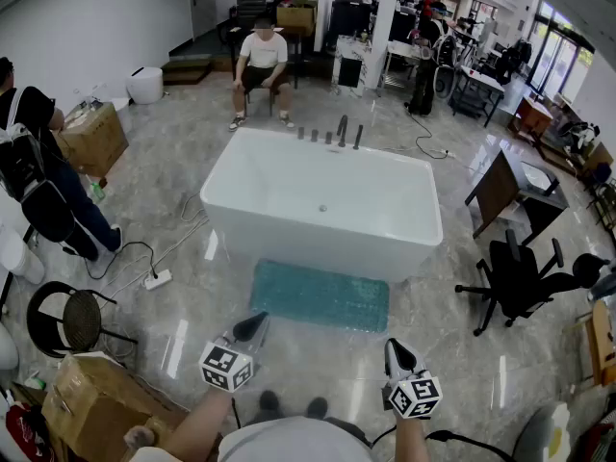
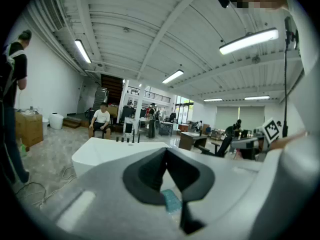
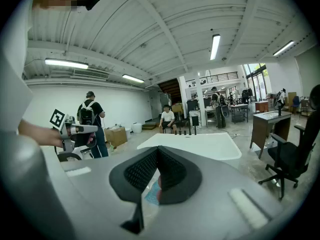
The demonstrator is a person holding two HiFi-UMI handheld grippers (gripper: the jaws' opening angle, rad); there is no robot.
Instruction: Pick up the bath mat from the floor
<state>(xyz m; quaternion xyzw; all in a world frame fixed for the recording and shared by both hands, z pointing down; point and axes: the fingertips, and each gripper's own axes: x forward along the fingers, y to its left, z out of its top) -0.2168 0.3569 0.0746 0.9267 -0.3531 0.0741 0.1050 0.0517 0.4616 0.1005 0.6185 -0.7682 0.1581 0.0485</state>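
Note:
A teal bath mat (image 1: 321, 295) lies flat on the marble floor just in front of the white bathtub (image 1: 322, 203). My left gripper (image 1: 256, 324) hovers near the mat's near left corner, shut and empty. To the right, my right gripper (image 1: 394, 348) is held above the floor short of the mat's near right corner, shut with nothing in it. A sliver of the mat (image 2: 171, 202) shows past the closed jaws in the left gripper view, and a patch of the mat (image 3: 150, 196) shows the same way in the right gripper view. The bathtub (image 3: 197, 145) stands beyond.
A seated person (image 1: 262, 62) is behind the tub. Another person (image 1: 38, 176) with a backpack stands at the left. A black office chair (image 1: 522, 282) and a desk (image 1: 515, 191) stand right. Cardboard boxes (image 1: 91, 407), a round stool (image 1: 67, 320) and a power strip (image 1: 157, 279) are at left.

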